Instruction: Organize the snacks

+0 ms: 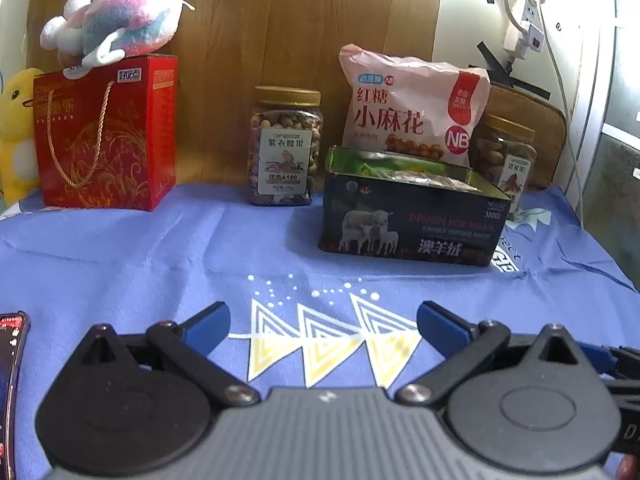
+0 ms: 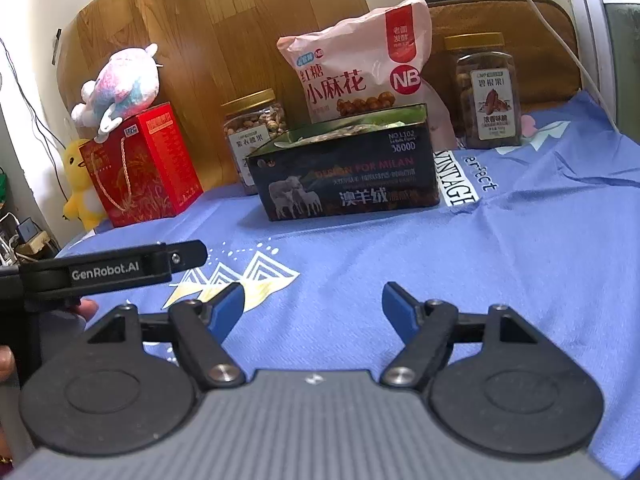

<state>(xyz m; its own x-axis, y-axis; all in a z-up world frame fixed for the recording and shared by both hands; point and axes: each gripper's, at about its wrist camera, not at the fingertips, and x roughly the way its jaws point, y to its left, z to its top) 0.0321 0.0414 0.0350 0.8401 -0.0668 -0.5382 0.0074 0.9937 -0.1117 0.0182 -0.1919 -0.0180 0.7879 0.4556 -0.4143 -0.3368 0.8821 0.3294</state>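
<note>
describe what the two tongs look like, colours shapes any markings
Both match: the left tongs and right tongs each have two blue fingertips on black jointed links with silver pivot screws, two round black discs, and a ribbed grey housing bearing a small white logo. The left tongs, seen from the right wrist view, carry white "GenRobot.AI" lettering on a black side bar. No cables show on them.

Open cloth in front, clutter at the back
Blue cloth point(image 2: 400, 248) lies bare; the box point(image 2: 348, 176), 2 jars and red bag point(image 1: 106, 132) block the rear.
</note>
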